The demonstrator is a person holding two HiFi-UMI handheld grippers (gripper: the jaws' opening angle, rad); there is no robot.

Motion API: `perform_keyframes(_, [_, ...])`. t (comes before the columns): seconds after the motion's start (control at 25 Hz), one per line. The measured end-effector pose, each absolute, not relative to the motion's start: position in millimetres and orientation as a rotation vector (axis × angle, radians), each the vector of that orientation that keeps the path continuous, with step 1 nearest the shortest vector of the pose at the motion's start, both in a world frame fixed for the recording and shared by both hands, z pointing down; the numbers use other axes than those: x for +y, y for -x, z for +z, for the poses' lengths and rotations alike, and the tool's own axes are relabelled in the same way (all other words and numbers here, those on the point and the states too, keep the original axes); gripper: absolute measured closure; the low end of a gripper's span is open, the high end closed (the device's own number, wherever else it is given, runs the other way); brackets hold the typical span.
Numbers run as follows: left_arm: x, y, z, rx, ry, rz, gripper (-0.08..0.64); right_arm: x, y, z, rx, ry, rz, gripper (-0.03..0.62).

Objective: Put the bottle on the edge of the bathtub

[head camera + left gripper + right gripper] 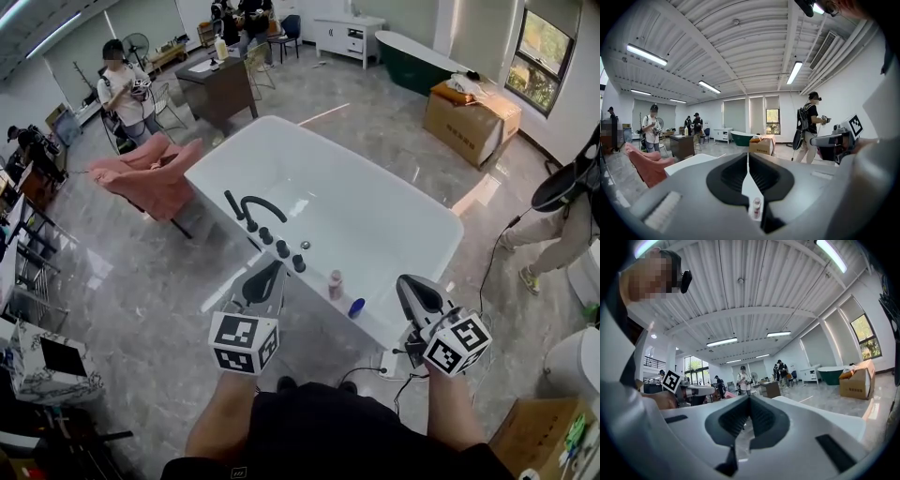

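Note:
A small pinkish bottle stands upright on the near rim of the white bathtub, and a blue cap-like item lies just right of it. My left gripper hovers left of the bottle with its jaws shut and empty. My right gripper hangs right of the blue item, also shut and empty. The left gripper view shows the shut left gripper and the bottle below its tips, small in the slit. In the right gripper view the right gripper is closed.
A black faucet with several knobs lines the tub's left rim. A pink chair stands left of the tub, a cardboard box and a dark green tub behind. One person stands right. A power strip lies by my feet.

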State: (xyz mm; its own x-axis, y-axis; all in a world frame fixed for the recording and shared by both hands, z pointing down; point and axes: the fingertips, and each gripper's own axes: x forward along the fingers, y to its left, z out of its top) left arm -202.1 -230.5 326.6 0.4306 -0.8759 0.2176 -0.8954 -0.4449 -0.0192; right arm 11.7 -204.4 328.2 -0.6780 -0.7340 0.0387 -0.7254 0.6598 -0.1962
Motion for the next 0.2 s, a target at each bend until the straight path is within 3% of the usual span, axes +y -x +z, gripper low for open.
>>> perform_keyframes(0.2, [-231, 215, 331, -1.596, -2.561, 0.291, 0.538, -204, 2, 333, 2.829, 1.235, -0.312, 0.581])
